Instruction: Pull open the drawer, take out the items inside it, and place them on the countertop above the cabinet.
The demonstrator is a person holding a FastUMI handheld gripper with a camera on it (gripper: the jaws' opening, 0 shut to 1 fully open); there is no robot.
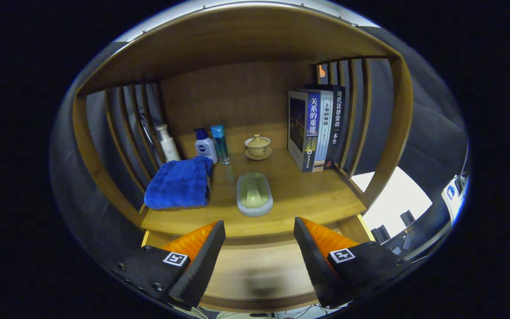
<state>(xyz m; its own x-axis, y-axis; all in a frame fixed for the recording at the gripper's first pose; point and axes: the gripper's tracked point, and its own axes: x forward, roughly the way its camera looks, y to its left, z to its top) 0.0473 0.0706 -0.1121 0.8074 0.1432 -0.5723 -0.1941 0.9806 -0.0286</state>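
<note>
A wooden cabinet (246, 40) with slatted sides and a solid back panel frames the scene, its countertop (308, 195) running out past the gripper's fingers. Below the front edge of that countertop lies the open drawer (259, 266), its pale wooden floor showing between and under the fingers with only a soft shadow on it. Three upright books (314, 128) stand together against the right-hand slats. A folded blue towel (179, 184) lies on the left of the countertop. Near the front middle, just ahead of the fingers, sits a pale green soap dish (255, 194), well apart from both tips. Behind the towel stand a white pump bottle (167, 142), a squat white bottle with a blue cap (205, 146) and a slim blue-green bottle (220, 144), close together in a row. A small lidded tea bowl on a saucer (258, 146) rests towards the back. The gripper (259, 235) is spread wide, its fingers holding nothing.
</note>
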